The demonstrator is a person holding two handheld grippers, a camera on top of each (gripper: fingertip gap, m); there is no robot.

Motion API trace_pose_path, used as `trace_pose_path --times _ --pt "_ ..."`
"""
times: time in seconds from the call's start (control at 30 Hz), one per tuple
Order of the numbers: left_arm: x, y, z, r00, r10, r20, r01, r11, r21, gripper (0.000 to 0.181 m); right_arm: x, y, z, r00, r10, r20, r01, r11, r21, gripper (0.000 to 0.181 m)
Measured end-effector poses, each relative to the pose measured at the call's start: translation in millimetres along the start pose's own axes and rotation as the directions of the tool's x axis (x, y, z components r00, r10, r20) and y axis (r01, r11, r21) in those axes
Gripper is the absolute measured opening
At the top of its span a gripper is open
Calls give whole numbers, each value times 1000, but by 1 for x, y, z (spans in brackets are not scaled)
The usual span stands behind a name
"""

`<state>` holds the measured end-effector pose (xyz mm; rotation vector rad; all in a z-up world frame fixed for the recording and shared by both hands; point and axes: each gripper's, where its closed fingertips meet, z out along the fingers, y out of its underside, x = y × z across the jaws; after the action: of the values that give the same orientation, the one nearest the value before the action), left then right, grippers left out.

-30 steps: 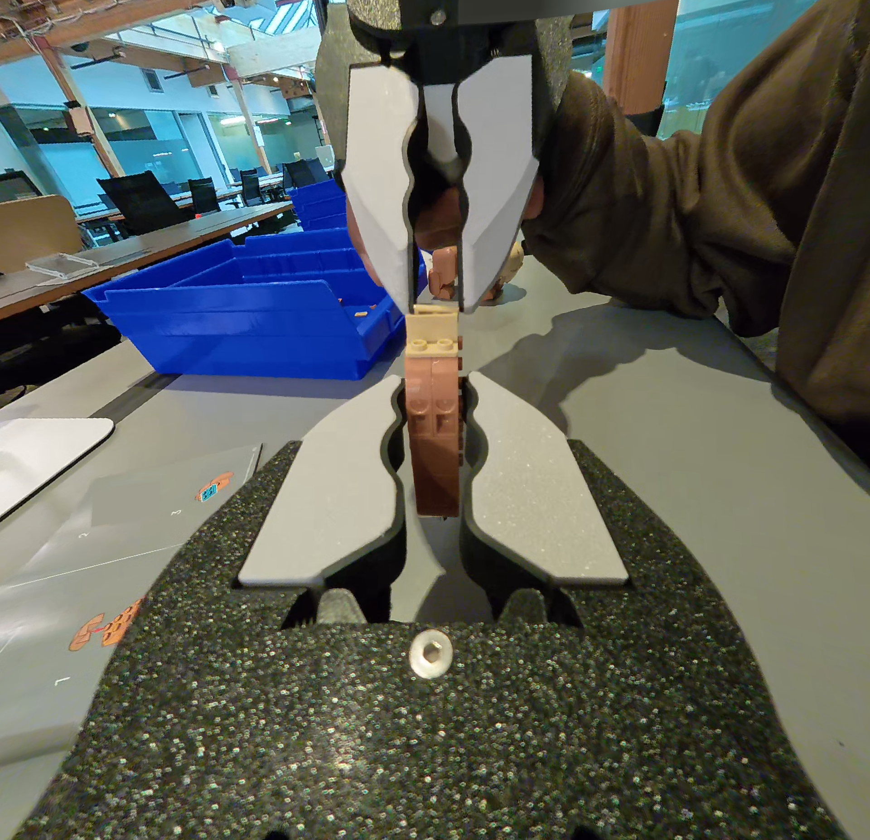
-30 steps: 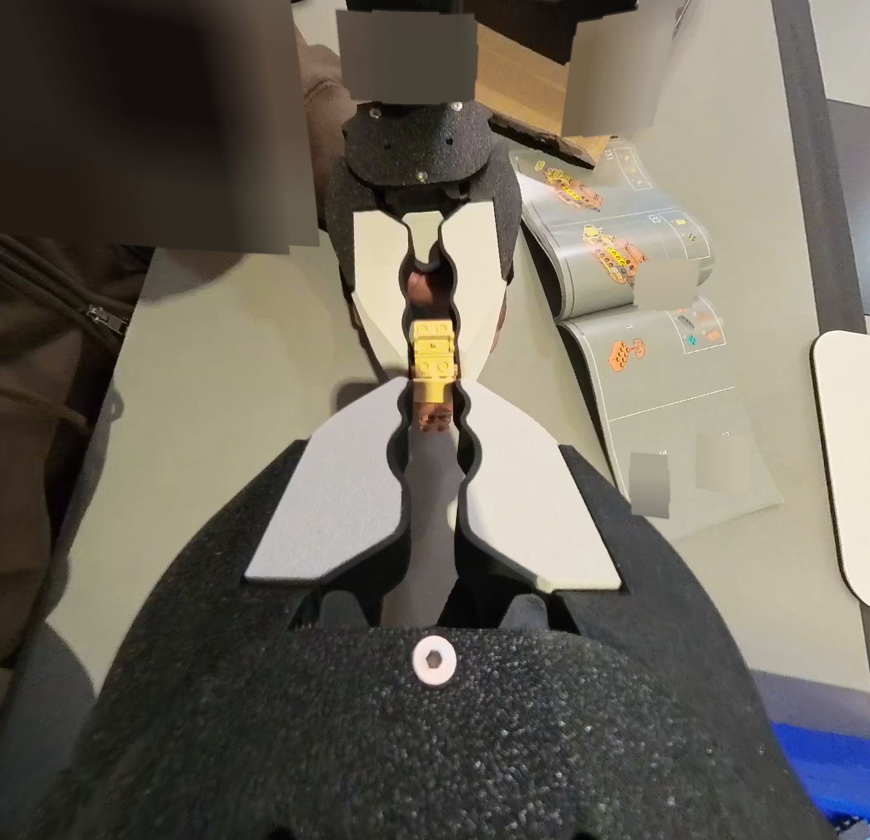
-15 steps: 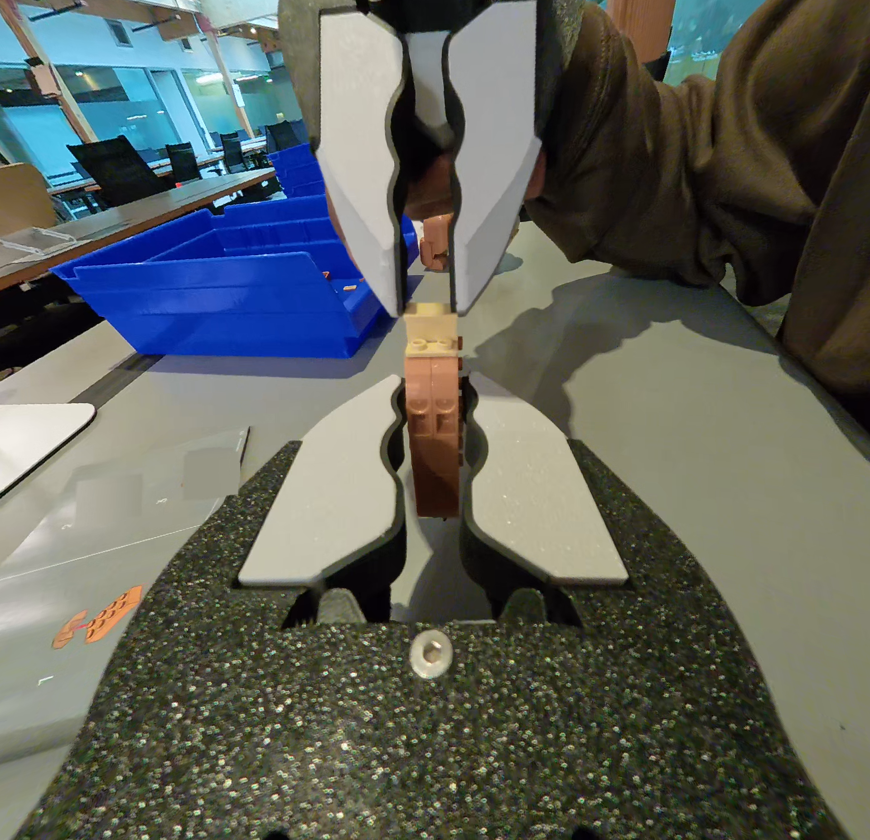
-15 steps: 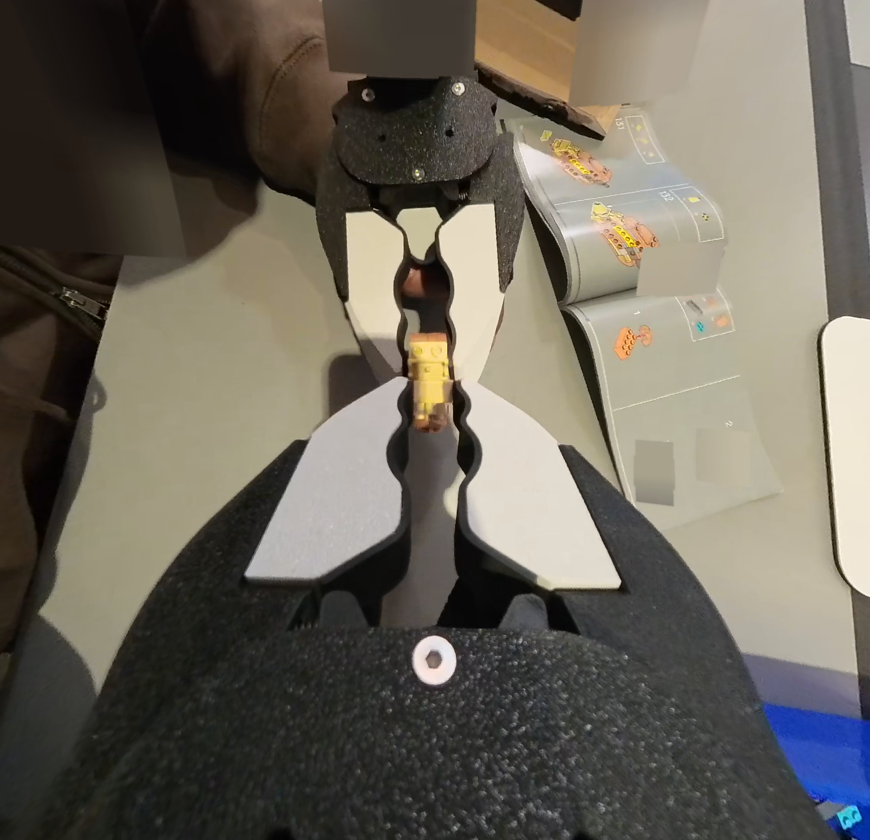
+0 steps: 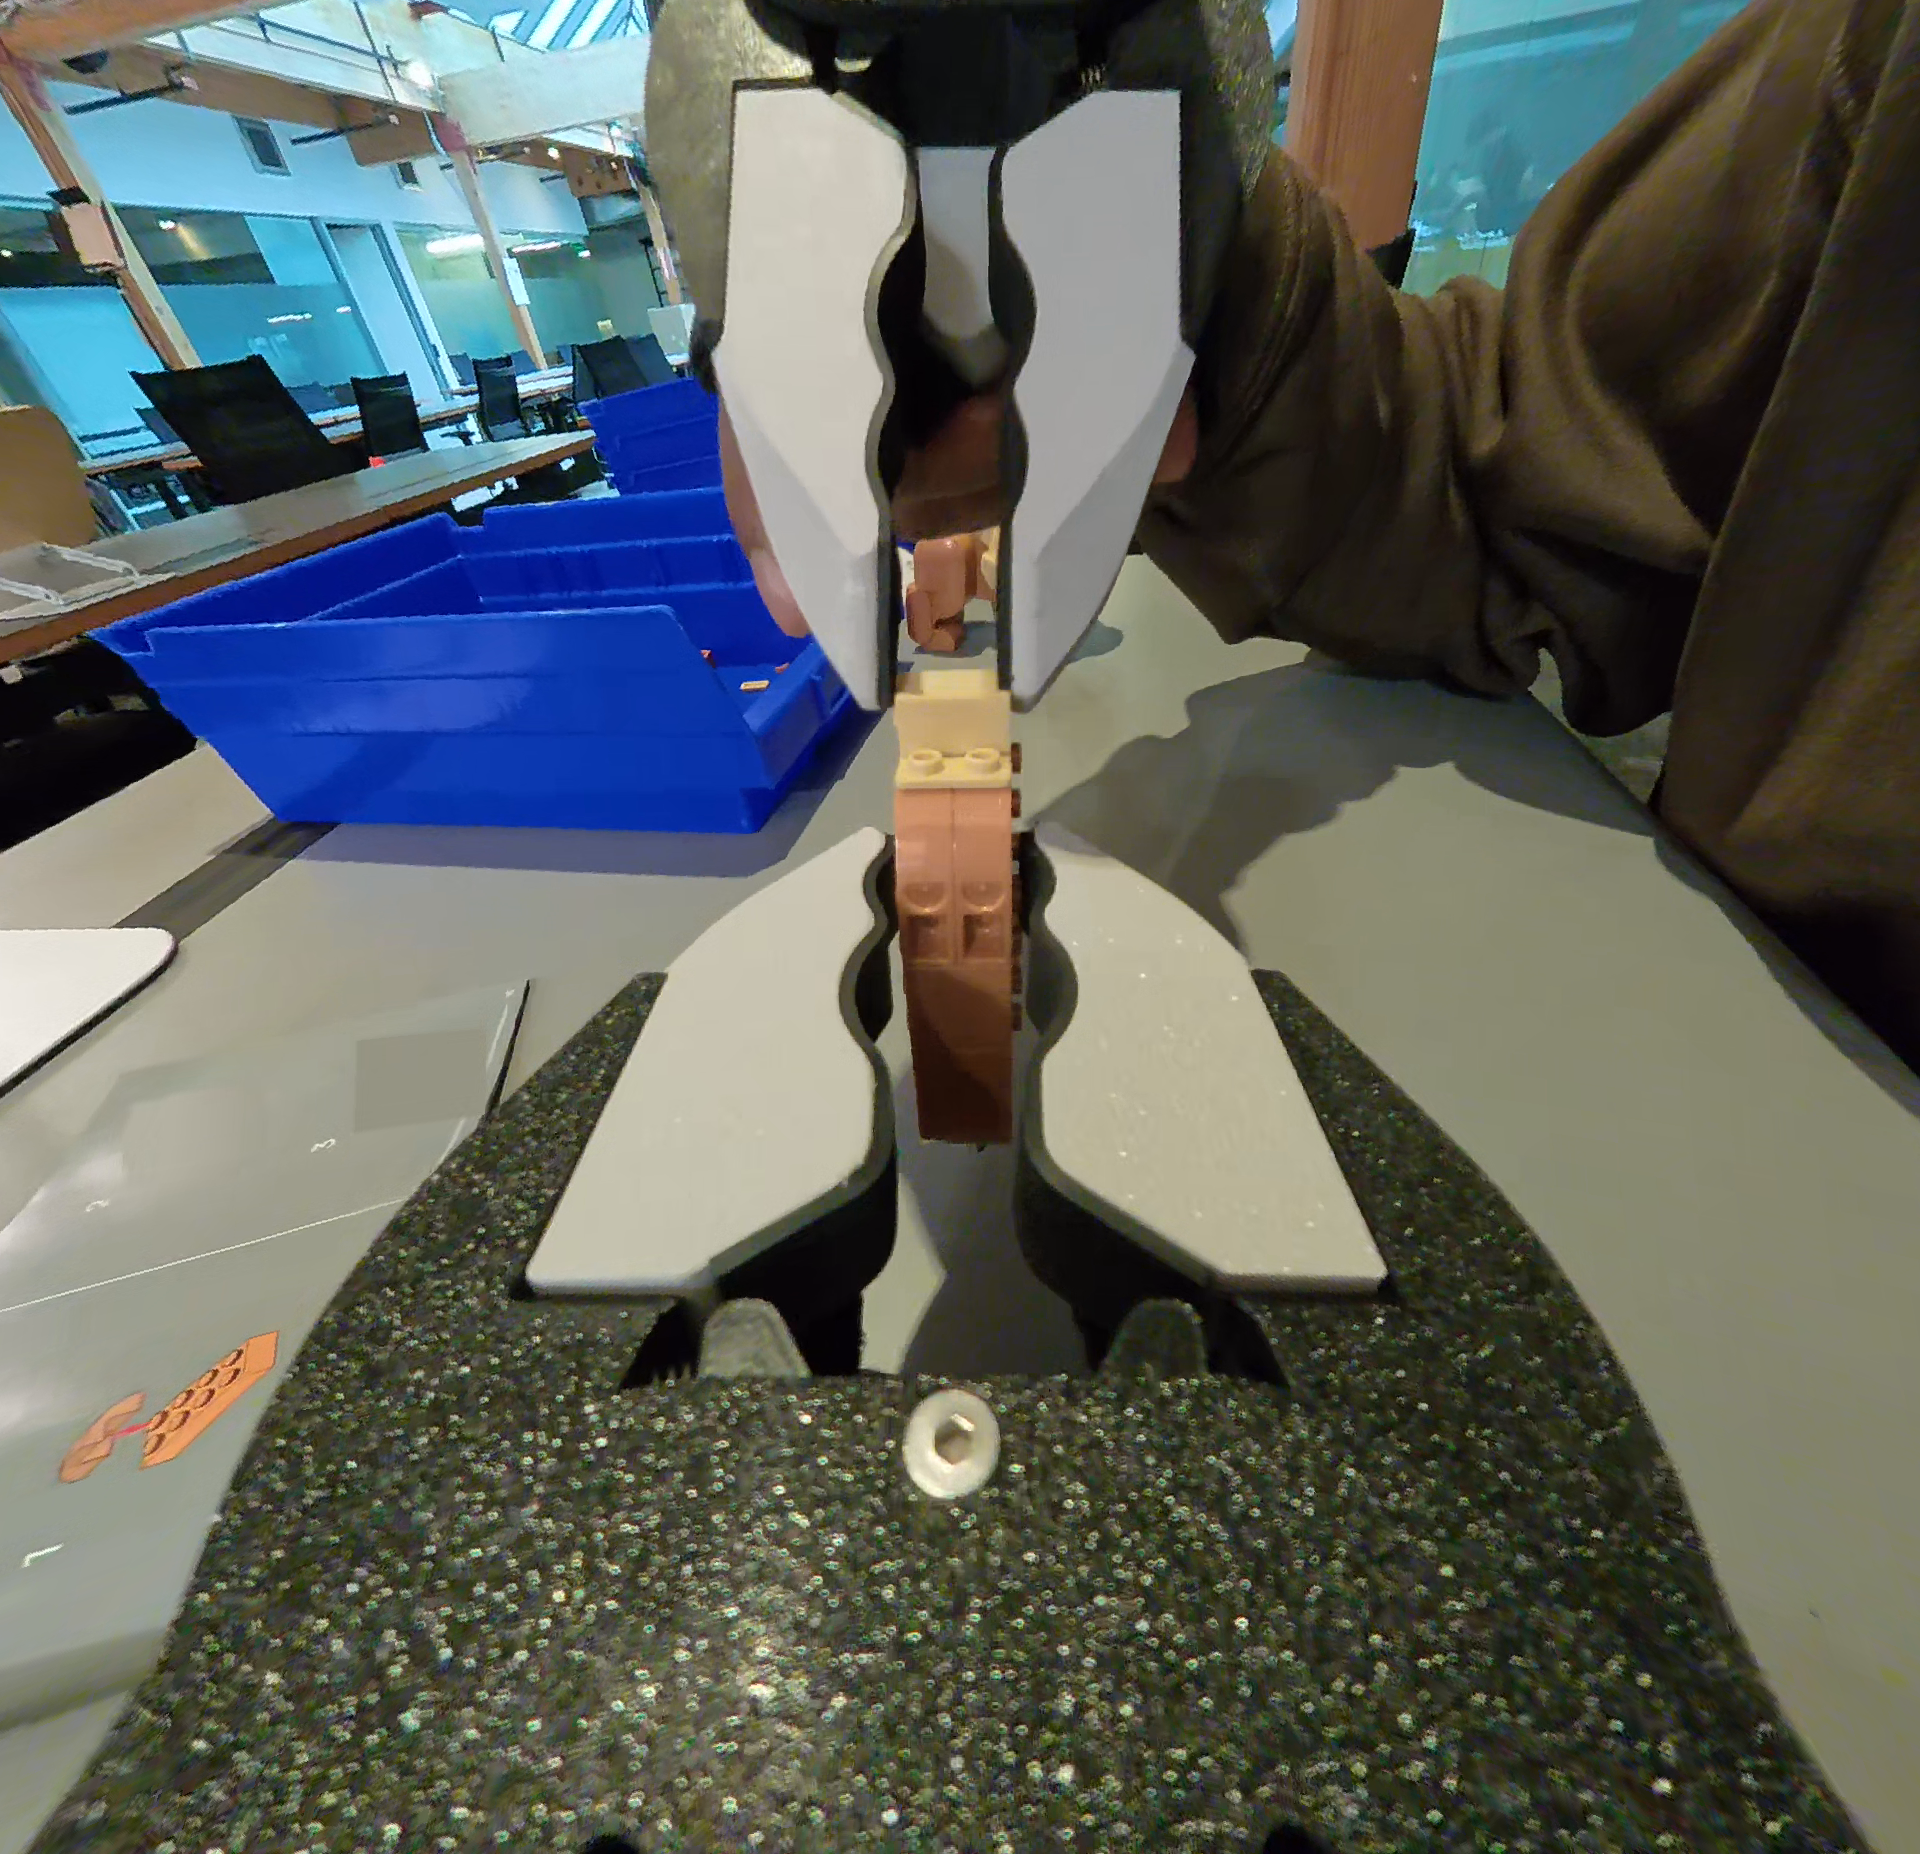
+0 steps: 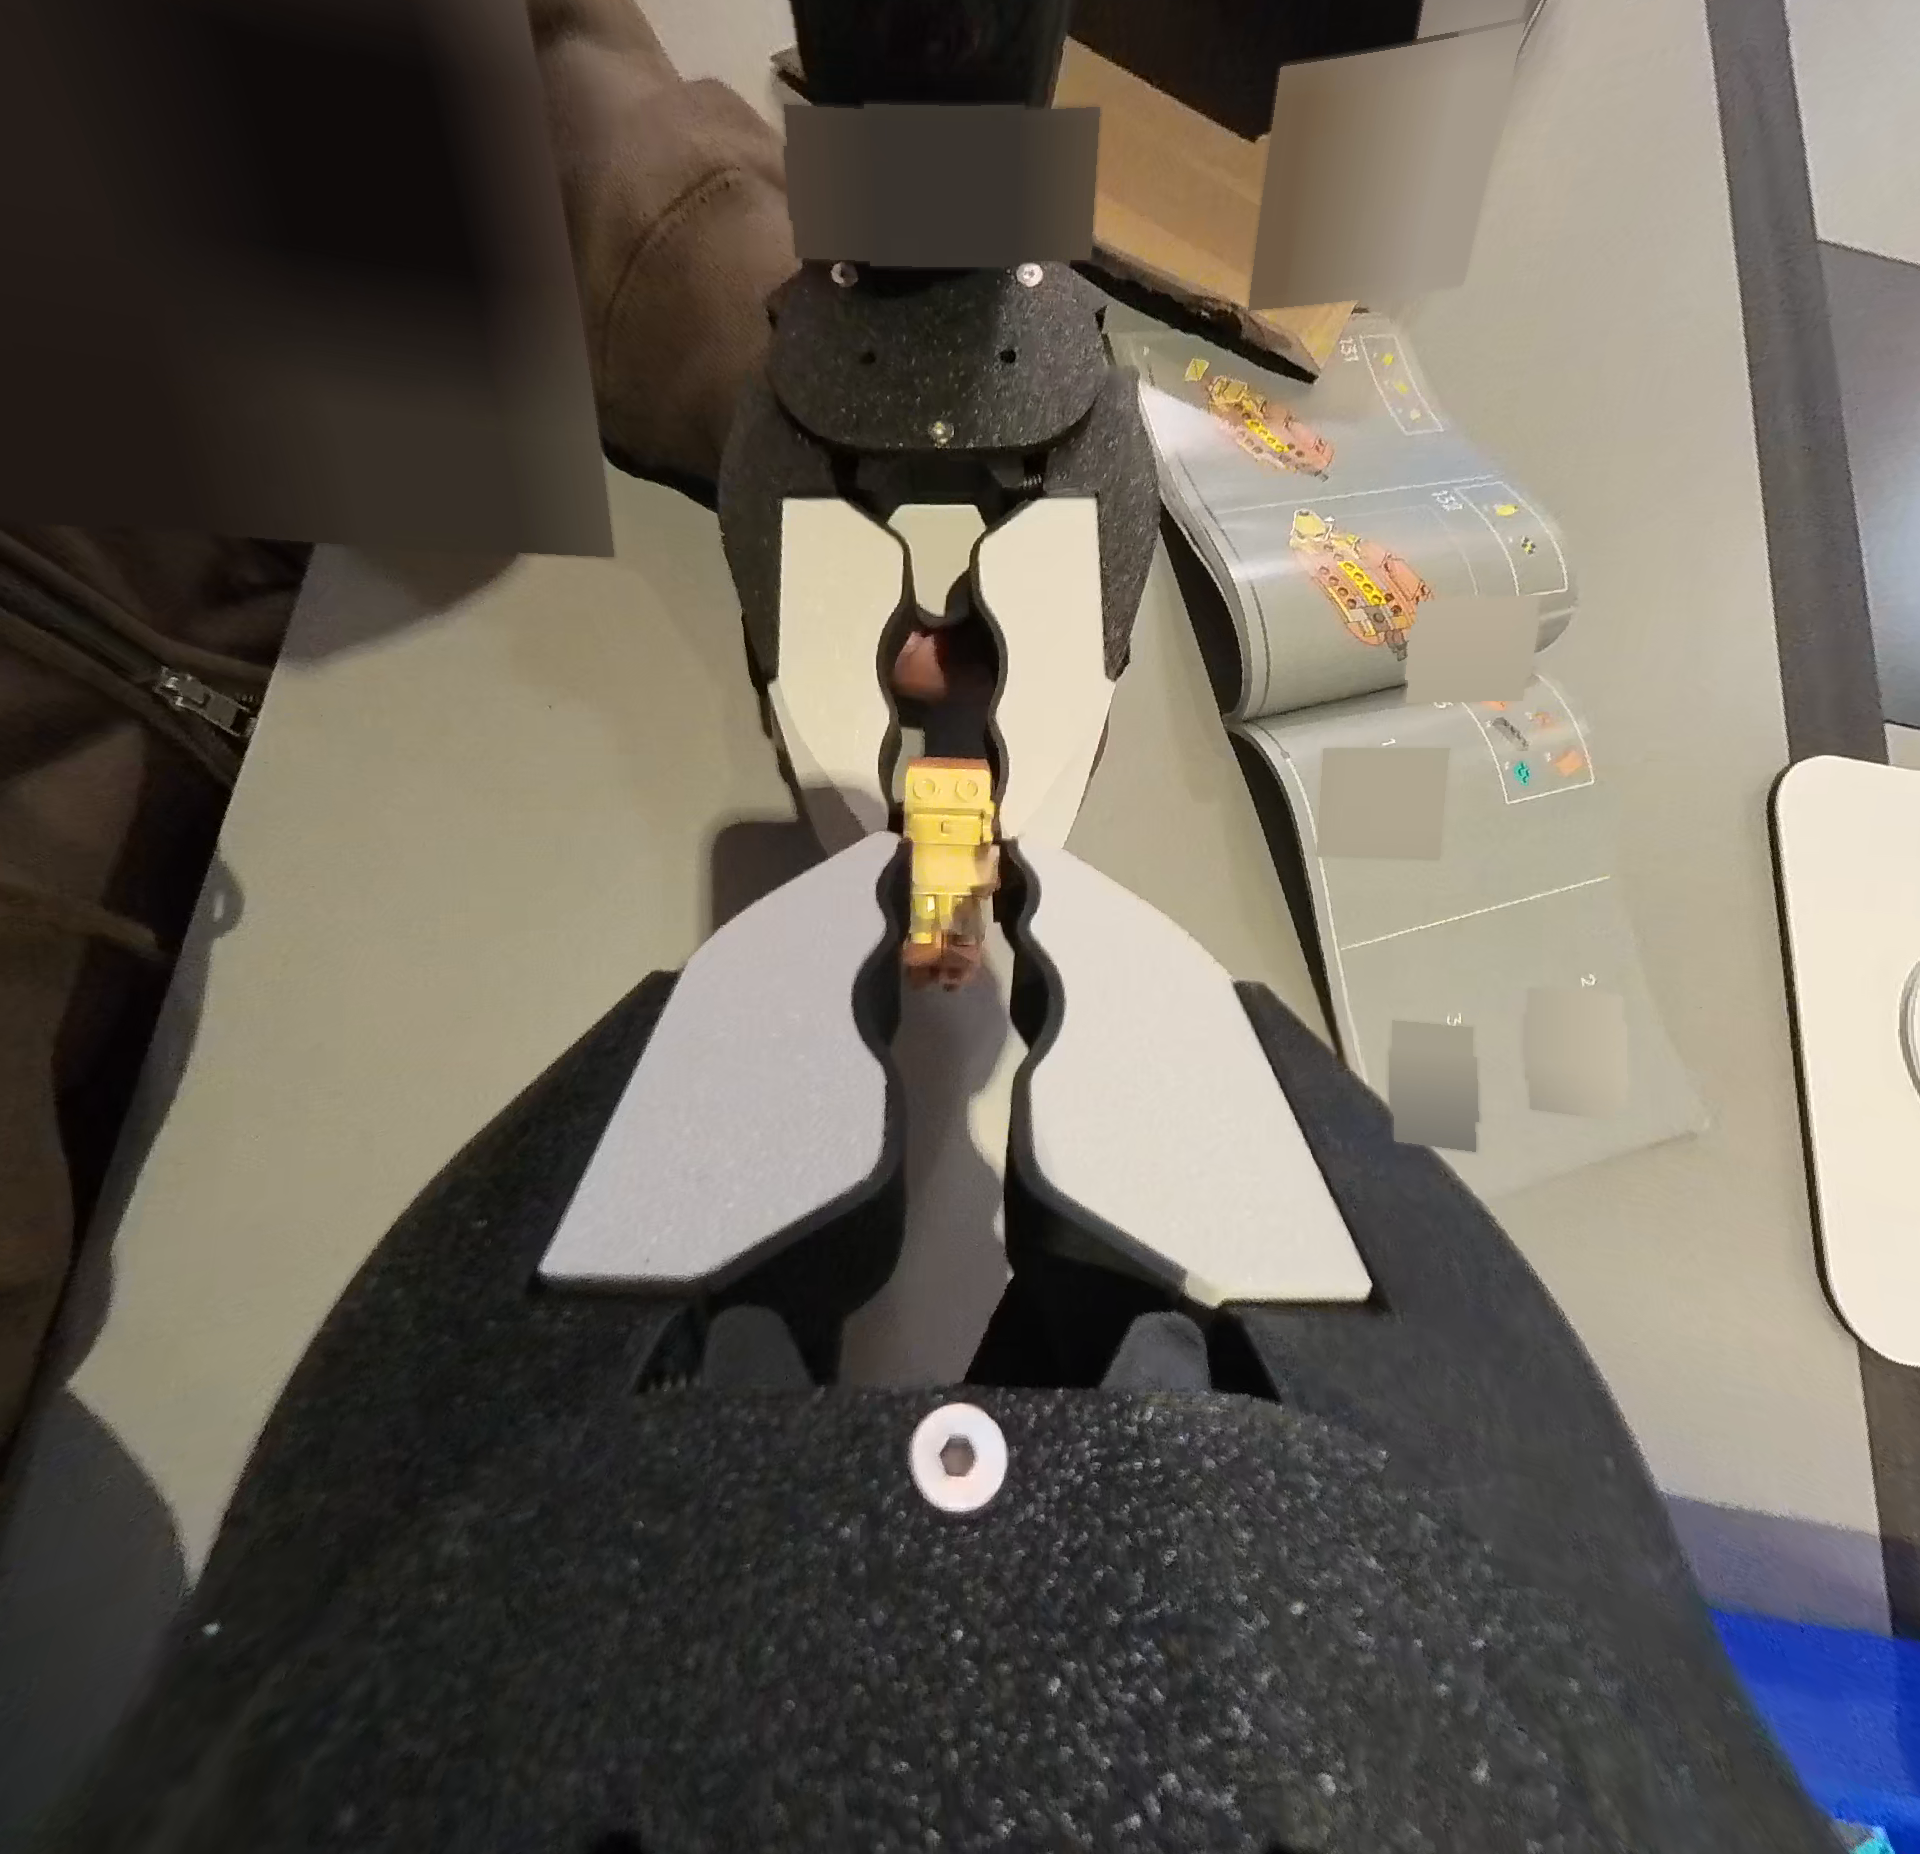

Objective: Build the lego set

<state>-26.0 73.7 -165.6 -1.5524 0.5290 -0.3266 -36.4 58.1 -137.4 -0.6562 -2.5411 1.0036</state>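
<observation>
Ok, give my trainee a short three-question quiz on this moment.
1. True or false: the left gripper is shut on the brown brick assembly.
2. What does the right gripper pinch? A) tan brick B) blue bin C) instruction booklet
3. Fill in: the blue bin sits on the ___.

Key: 1 true; 2 A, the tan brick; 3 grey table.

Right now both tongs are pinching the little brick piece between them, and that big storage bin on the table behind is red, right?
Not red: the left wrist view shows the storage bin is blue. The rest holds: the left tongs and right tongs both pinch the brick piece.
</observation>
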Motion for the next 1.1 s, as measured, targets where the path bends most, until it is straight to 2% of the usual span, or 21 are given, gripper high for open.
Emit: trace_pose_path --times 0.53,0.7,0.87,1.1 --pt "-2 -13 -7 1000 -23 -4 23 997 79 22 0 -22 -8 998 -53 -38 58 990 128 16" --pt "-2 -14 -7 999 -37 -9 38 995 89 21 3 -19 -6 998 -51 -46 56 990 127 16" --pt "-4 -16 -9 998 -63 -10 64 992 109 21 12 -20 -13 997 -22 -74 36 982 184 15" --pt "-8 -23 -14 992 -122 -30 125 978 165 21 9 -20 -22 991 -87 -97 107 968 228 15"
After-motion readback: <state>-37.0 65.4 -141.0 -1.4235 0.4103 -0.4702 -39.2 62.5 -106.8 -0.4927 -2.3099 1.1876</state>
